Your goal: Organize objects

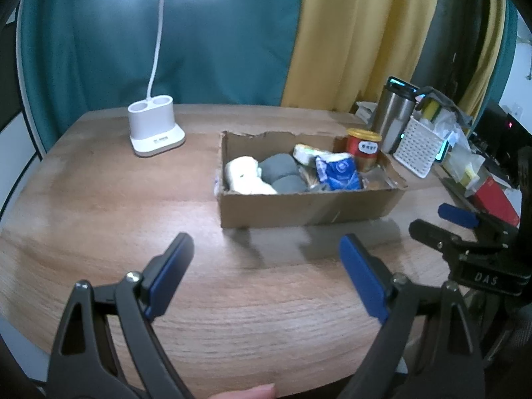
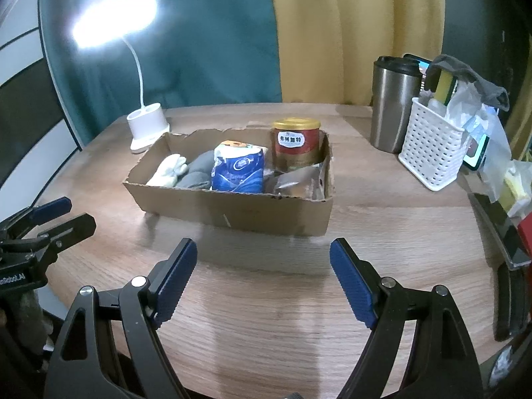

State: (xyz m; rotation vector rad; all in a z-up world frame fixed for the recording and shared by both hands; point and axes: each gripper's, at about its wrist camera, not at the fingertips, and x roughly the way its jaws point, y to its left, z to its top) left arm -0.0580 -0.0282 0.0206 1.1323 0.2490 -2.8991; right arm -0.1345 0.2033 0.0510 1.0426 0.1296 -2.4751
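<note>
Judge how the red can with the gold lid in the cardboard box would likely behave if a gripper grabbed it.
The red can looks rigid, so it should hold shape under the pads. Its round, glossy side may slip or twist in a flat-padded grip. It stands upright in the cardboard box corner, taller than the wall, so a sideways push might tip it.

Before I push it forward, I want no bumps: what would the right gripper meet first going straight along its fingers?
Likely the bare wooden table, just short of the cardboard box. The right gripper is open and empty, angled downward. Depth is hard to judge, so the box's near wall could come first.
</note>
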